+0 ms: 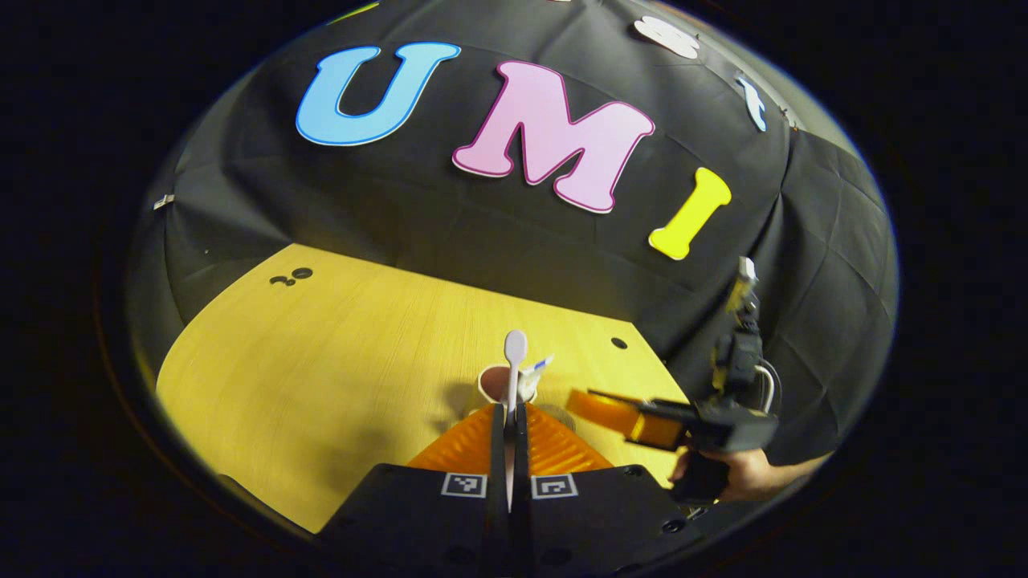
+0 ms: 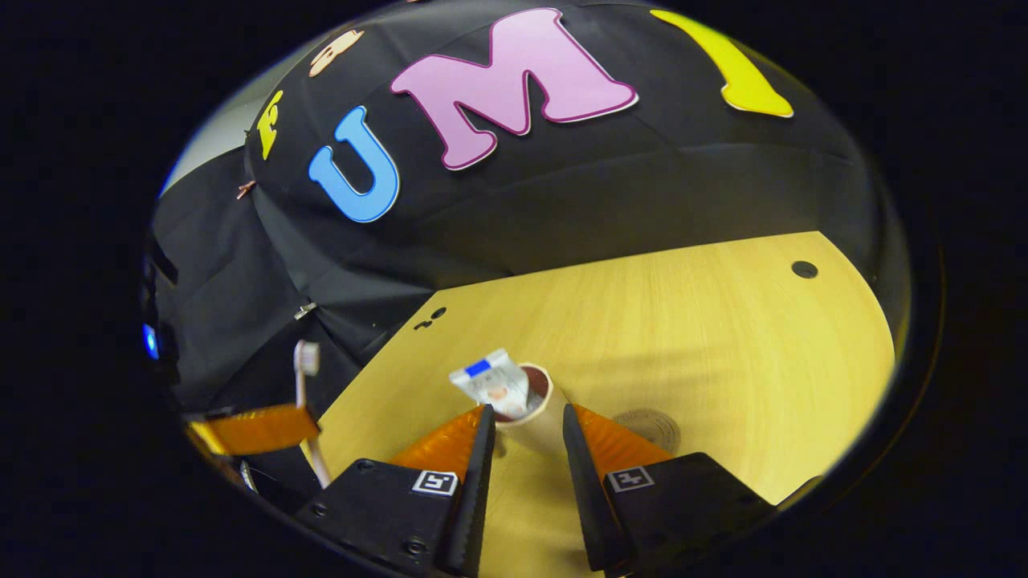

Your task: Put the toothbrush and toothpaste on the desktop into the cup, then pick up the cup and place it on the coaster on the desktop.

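- Right now my left tongs [image 1: 508, 449] are closed on the toothbrush [image 1: 513, 365]; both fingers pinch its thin white handle, which runs straight out along the tongs' own axis, head end up.
- Just beyond and below the brush stands the cup [image 1: 491, 384], upright on the bench [image 1: 321, 361]. The brush's long axis is steep, lined up almost over the cup's rim, so I judge the coming move to be a short drop forward and down into the opening.
- My right tongs [image 2: 524, 437] are spread apart, with 1 finger on each side of the cup [image 2: 536, 425]. From the right gripper view I cannot tell whether the fingers touch its wall; they look just beside it, not pressing.
- Already in the cup is the toothpaste [image 2: 491, 381], a white tube with a blue patch, leaning out over the rim toward the left side of that view. It takes up part of the opening, so the brush needs the free side.
- Close to the cup, on its right in the right gripper view, the coaster [image 2: 647, 427] lies flat on the bench as a dull round disc.
- Of the 2 tongs, the right sits nearer the cup and is better placed for the lift onto the coaster once the brush is in.
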The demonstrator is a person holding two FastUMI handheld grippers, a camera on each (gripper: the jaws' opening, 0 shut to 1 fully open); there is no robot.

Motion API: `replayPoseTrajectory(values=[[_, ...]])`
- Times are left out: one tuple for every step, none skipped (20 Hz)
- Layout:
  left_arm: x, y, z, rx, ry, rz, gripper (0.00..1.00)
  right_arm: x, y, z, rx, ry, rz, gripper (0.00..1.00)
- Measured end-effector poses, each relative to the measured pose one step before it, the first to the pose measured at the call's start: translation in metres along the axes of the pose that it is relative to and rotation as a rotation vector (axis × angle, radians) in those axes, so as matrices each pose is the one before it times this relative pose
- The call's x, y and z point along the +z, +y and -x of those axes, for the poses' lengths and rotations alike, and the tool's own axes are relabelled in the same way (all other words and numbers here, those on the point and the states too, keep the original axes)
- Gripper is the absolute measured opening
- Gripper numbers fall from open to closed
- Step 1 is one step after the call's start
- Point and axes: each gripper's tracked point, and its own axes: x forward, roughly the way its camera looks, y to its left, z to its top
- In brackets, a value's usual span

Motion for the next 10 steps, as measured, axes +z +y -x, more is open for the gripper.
replayPoseTrajectory(values=[[0.00695,-0.00037,-0.00842,-0.00326,-0.01874,-0.00252,0.06,-0.00917,-0.00586,0.01650,-0.01276,0.01363,-0.00847,0.52],[0.00729,0.00029,-0.00855,-0.00490,-0.01693,-0.00337,0.06,-0.00712,-0.00575,0.01239,-0.00951,0.01329,-0.00640,0.52],[0.00967,-0.00114,-0.01282,-0.01369,-0.02850,-0.00809,0.06,-0.01150,-0.00885,0.01582,-0.01718,0.01684,-0.00335,0.52],[0.00653,-0.00007,-0.00731,-0.01054,-0.01493,-0.00208,0.06,-0.00803,-0.00670,0.01113,-0.01463,0.01352,-0.00010,0.52],[0.00575,-0.00110,-0.00857,-0.01569,-0.01895,-0.00091,0.06,-0.01077,-0.01128,0.01467,-0.02265,0.01889,-0.00400,0.52],[0.00783,-0.00126,-0.01133,-0.01132,-0.03401,-0.00481,0.06,-0.00553,-0.00911,0.01142,-0.02126,0.00806,-0.00911,0.52],[0.00724,-0.00252,-0.00928,-0.01360,-0.02871,-0.00628,0.06,-0.00524,-0.00825,0.01195,-0.02393,0.00539,-0.00763,0.52],[0.00927,-0.00256,-0.01152,-0.01502,-0.03211,-0.01589,0.06,-0.00252,-0.00740,0.00877,-0.01906,-0.00217,-0.00062,0.52],[0.00433,0.00037,-0.01003,-0.00254,-0.02093,-0.02209,0.06,-0.00197,-0.00736,0.00732,-0.02012,0.00076,-0.00087,0.52],[0.00217,0.00050,-0.00614,-0.00295,-0.01358,-0.01610,0.06,-0.00192,-0.00502,0.00497,-0.01337,0.00149,-0.00445,0.52]])
